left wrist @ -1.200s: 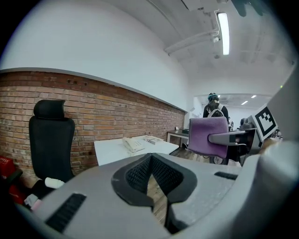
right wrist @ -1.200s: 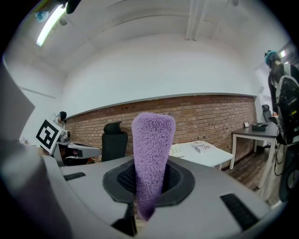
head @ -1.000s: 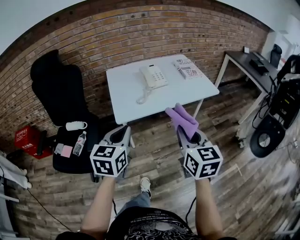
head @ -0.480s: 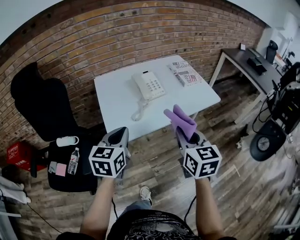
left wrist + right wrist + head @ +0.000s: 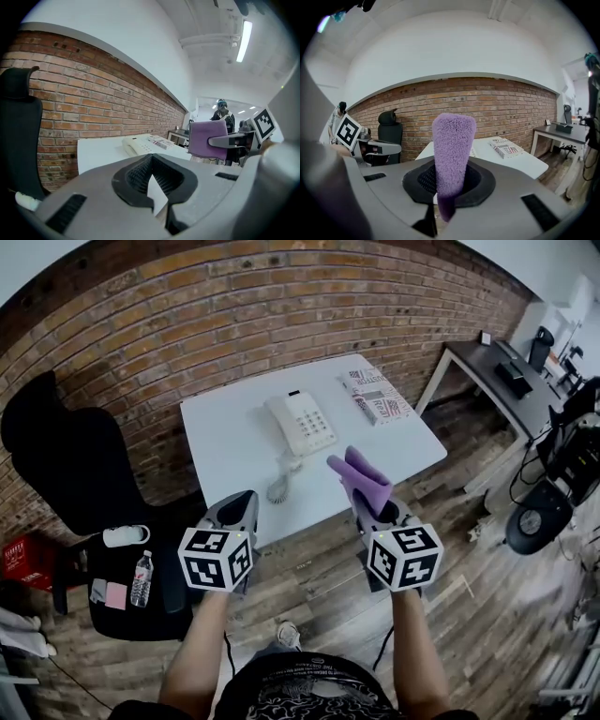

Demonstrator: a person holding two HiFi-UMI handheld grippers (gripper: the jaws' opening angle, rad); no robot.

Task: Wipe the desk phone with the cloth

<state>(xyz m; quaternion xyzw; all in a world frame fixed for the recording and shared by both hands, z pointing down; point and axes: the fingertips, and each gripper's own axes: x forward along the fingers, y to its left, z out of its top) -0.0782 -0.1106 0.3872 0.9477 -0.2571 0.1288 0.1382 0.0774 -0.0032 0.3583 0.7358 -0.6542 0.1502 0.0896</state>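
A white desk phone (image 5: 300,422) with a coiled cord lies on the white table (image 5: 225,460) against the brick wall; in the left gripper view the phone (image 5: 137,145) shows beyond the jaws. My right gripper (image 5: 371,509) is shut on a purple cloth (image 5: 360,478), which sticks up from its jaws just short of the table's front edge. The cloth (image 5: 451,154) fills the middle of the right gripper view. My left gripper (image 5: 242,512) is shut and empty, near the table's front left part.
A printed box (image 5: 375,395) lies on the table's right rear. A black office chair (image 5: 66,474) stands left, with a bottle (image 5: 142,578) and small items on a dark seat. A dark side desk (image 5: 511,371) and equipment stand right. Wooden floor lies below.
The table and phone have drawn closer and lower in the head view. Both grippers kept their pose, the cloth still held in the right one.
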